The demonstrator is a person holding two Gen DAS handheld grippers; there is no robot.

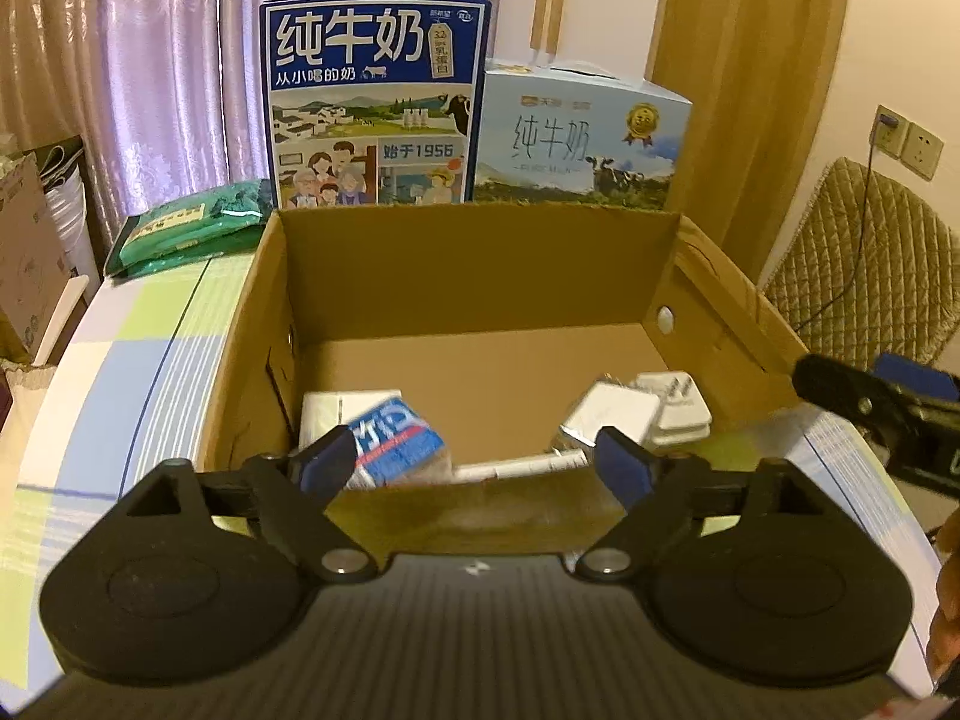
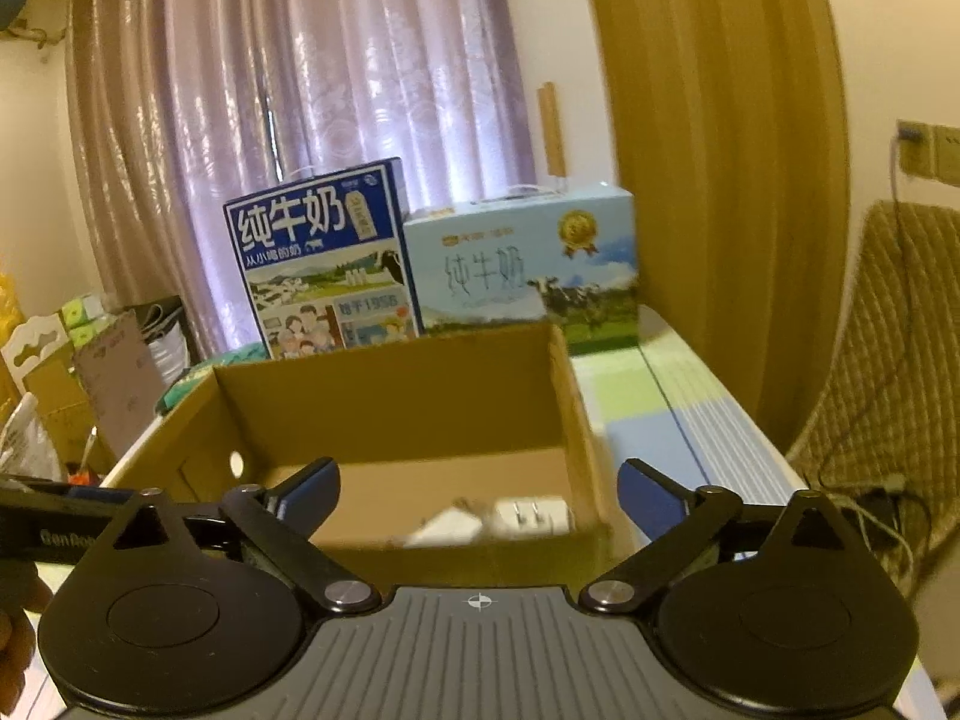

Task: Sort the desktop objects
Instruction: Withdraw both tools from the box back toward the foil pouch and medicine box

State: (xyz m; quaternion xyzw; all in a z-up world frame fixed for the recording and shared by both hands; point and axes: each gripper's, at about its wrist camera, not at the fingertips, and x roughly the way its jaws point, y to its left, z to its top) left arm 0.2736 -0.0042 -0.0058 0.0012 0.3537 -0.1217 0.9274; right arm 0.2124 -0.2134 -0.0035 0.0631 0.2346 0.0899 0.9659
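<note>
Spread wide and gripping nothing, the left gripper is hovering at the near rim of the cardboard box. Just past its left finger, a blue-and-white carton is lying blurred inside, with white chargers toward the box's right wall. Only the right wrist view is showing bare tablecloth beyond the right gripper, also released and empty.

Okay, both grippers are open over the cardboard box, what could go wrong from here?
1. The blue-and-white pack looks blurred, just past the open left gripper; it may tumble onto the white items already in the box.
2. Both grippers sit low near the box's front wall; pulling back could catch the rim and drag it.
3. The right gripper is close beside the left; they could bump.
</note>
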